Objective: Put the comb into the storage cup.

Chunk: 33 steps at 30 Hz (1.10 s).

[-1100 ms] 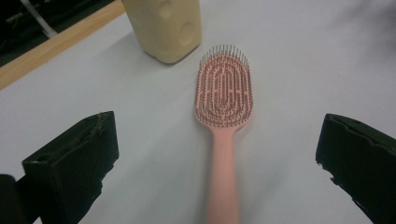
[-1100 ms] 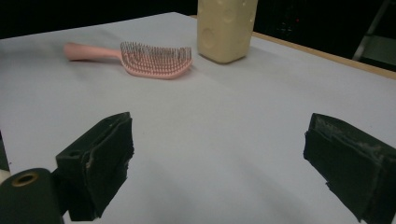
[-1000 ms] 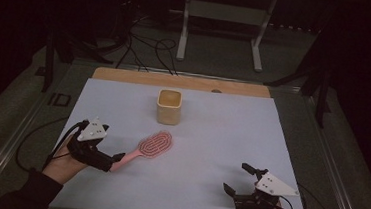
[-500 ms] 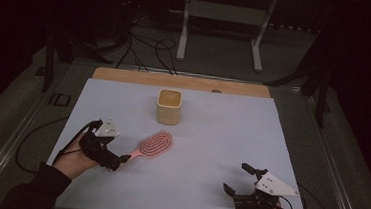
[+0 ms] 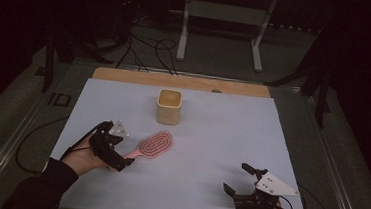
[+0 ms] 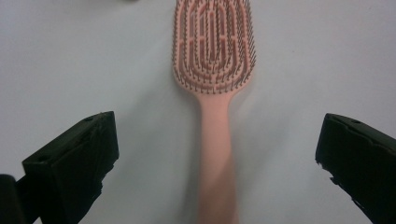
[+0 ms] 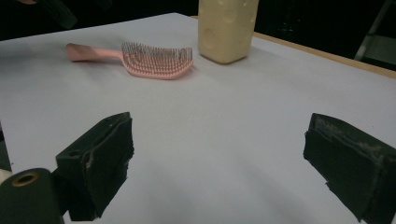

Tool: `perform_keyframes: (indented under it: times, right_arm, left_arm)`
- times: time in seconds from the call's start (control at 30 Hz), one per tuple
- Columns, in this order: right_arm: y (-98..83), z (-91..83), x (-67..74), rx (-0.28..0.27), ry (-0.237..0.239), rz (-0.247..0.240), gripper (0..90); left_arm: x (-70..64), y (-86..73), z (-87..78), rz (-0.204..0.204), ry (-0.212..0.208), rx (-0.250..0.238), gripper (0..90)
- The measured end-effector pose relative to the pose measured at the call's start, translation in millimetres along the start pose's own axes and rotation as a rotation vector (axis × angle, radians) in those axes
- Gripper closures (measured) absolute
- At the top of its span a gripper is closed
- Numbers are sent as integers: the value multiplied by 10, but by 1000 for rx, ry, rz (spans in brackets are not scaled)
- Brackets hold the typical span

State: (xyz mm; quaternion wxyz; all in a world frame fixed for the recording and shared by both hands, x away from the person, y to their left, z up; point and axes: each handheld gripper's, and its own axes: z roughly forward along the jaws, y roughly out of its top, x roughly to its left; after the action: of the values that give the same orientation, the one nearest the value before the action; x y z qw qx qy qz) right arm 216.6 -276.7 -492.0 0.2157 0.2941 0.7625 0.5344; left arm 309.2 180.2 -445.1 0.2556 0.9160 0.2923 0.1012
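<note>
A pink hairbrush (image 5: pixel 152 144) lies bristles up on the pale mat, left of centre, with its handle pointing toward my left gripper (image 5: pixel 122 154). That gripper is open. In the left gripper view the brush (image 6: pixel 215 70) runs straight away from me, and its handle lies between the wide-apart jaws of the left gripper (image 6: pixel 218 122), touching neither. My right gripper (image 5: pixel 235 177) rests open near the mat's front right corner with nothing in it. From the right gripper (image 7: pixel 219 123) I see the brush (image 7: pixel 149 58) far off to the left.
A cream square cup (image 5: pixel 169 106) stands upright behind the brush, and the cup (image 7: pixel 226 28) has round dimples on its side. The mat (image 5: pixel 211 136) covers the table up to a wooden strip (image 5: pixel 125 75) at the back. Cables and a stand's legs lie beyond.
My left gripper has swung and slid right, lining up with the brush handle so the jaws now flank it. The brush, the cup and the right gripper have not moved.
</note>
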Motion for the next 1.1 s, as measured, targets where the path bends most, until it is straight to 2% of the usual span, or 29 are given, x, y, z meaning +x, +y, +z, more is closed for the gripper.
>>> perform_keyframes:
  times: [0.3,0.43,0.6,0.7,1.1]
  right_arm:
    - [-2,1,-1,3,1,4,83]
    - [-2,-1,-2,2,3,4,83]
    - [-3,-1,-3,0,2,3,83]
    - [-4,-2,-3,0,3,3,83]
    - [-3,-2,-2,0,3,4,83]
  left_arm:
    - [15,90,139,17,-20,63,4]
    - [25,118,193,7,-28,77,4]
    - [25,135,268,21,-36,121,11]
    - [28,137,298,16,-38,131,17]
    - [99,173,439,-6,-59,204,126]
